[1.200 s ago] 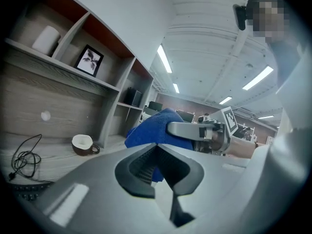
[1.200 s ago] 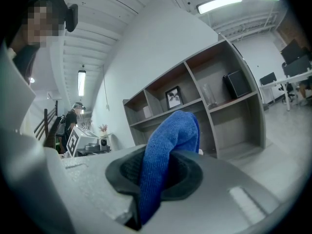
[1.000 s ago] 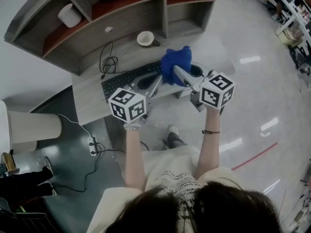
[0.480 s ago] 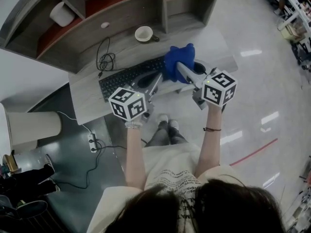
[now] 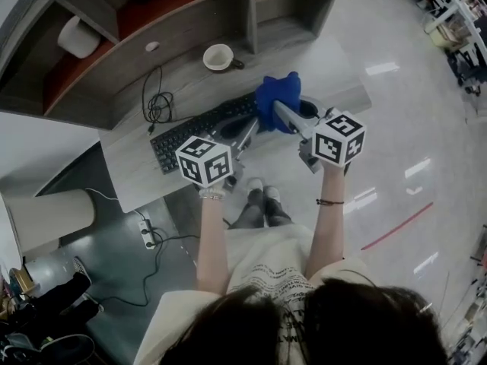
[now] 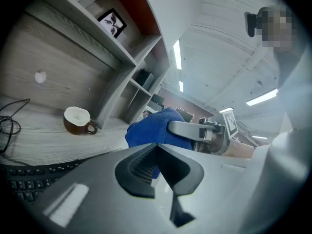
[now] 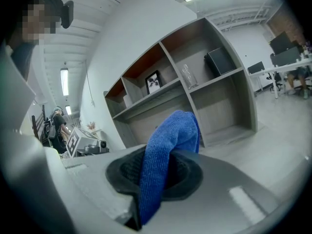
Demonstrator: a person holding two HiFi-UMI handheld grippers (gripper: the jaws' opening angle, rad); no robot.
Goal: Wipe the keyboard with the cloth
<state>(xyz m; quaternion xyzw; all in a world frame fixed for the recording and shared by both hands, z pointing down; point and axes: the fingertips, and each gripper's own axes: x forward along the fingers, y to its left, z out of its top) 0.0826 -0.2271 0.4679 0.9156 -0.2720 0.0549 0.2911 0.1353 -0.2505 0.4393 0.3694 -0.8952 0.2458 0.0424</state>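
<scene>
The black keyboard point(image 5: 190, 131) lies along the front of the grey desk point(image 5: 335, 71). A blue cloth point(image 5: 275, 97) hangs above its right end, and my right gripper point(image 5: 279, 110) is shut on it. In the right gripper view the blue cloth point(image 7: 168, 155) is pinched between the jaws and folds over them. My left gripper point(image 5: 246, 130) is over the keyboard's middle, just left of the cloth. Its jaws are shut with nothing between them. The left gripper view has the cloth point(image 6: 148, 128) straight ahead and keyboard keys point(image 6: 29, 179) at lower left.
A brown-and-white mug point(image 5: 218, 56) and a coiled black cable point(image 5: 156, 105) sit behind the keyboard. Shelves rise at the desk's back, holding a white container point(image 5: 76, 36). A power strip point(image 5: 148, 233) lies on the floor, left of the person's legs.
The head view has drifted, so the desk sits a little lower and further left in the picture. Both grippers and the cloth hold nearly the same place over the keyboard.
</scene>
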